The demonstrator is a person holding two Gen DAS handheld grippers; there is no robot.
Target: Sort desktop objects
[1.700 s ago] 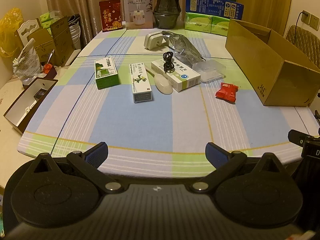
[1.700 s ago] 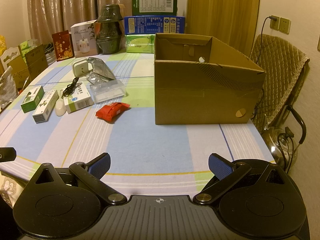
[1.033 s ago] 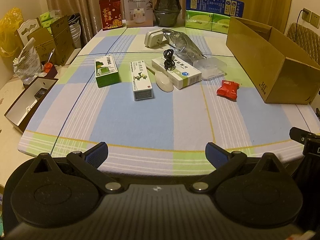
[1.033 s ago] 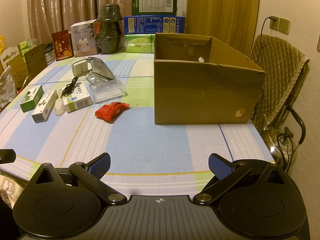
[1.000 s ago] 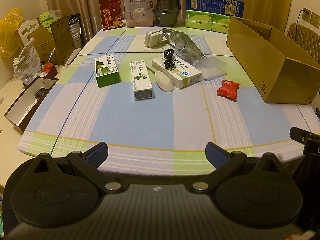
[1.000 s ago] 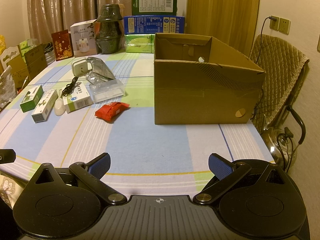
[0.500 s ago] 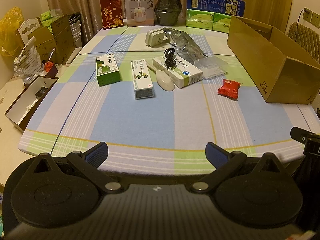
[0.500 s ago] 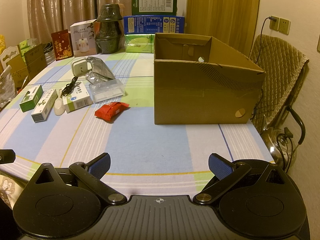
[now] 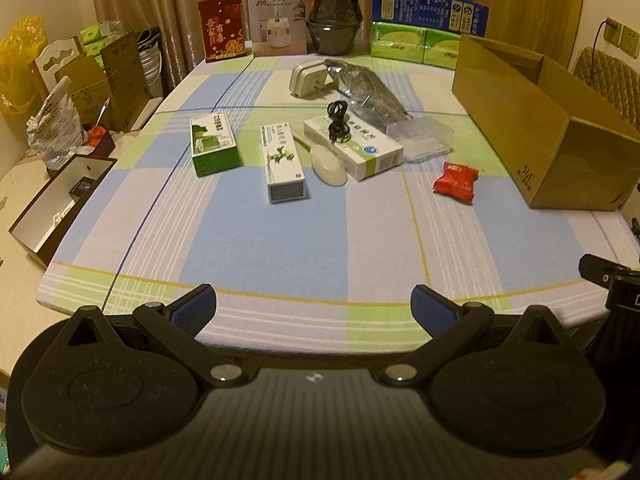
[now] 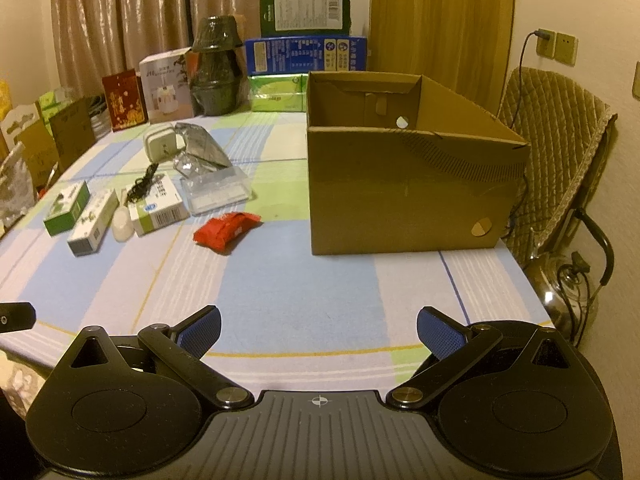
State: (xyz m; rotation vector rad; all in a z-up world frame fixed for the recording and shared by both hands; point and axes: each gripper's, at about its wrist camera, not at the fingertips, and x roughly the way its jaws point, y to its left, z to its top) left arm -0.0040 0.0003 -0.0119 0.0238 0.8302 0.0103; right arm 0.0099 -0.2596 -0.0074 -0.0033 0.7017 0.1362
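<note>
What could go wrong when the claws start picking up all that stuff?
The black cable lies loose on top of the white medicine box, so lifting that box could tip it off. The white spoon lies tight between two boxes, so a claw may bump them.

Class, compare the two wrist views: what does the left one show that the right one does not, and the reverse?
Left only: an open dark box off the table's left edge, and a yellow bag.
Right only: a quilted chair, a wall socket and the carton's inside.
Both: the red packet, the medicine boxes, the carton, and an open hand-held gripper up front.
</note>
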